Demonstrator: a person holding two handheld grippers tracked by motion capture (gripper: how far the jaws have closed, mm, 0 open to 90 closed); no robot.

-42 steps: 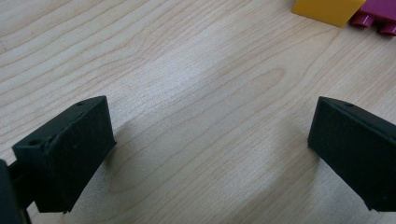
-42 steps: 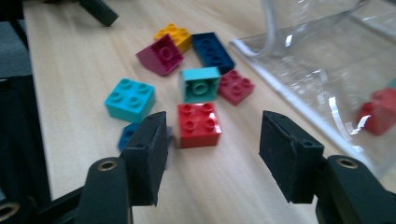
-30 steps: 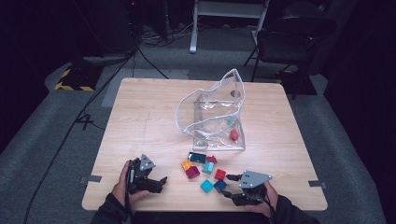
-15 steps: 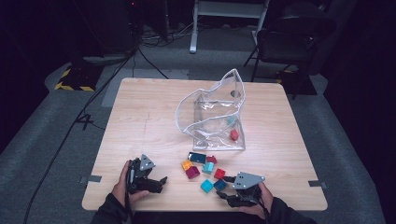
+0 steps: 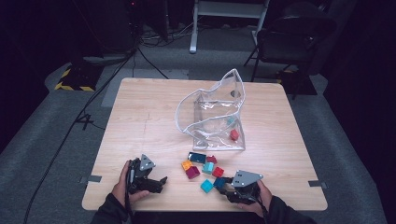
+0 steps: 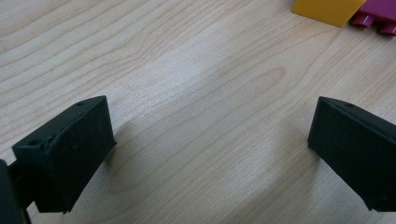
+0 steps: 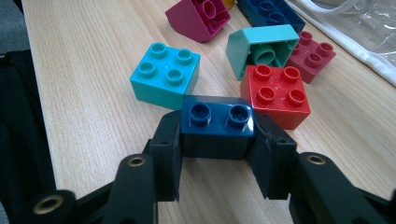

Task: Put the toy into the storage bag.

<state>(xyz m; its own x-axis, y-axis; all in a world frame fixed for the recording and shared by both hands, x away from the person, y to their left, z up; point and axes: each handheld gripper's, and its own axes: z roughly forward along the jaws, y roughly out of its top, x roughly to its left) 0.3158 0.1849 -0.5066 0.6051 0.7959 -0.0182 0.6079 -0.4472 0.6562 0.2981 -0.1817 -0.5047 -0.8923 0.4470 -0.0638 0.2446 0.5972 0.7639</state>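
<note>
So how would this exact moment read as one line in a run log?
right gripper: jaws just closed on dark blue brick | left gripper: open over bare table | clear bag: open

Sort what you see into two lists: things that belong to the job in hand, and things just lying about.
Job in hand: right claw shut on dark blue brick; loose bricks; clear bag.

Lying about: chair; floor cables; striped tape.
</note>
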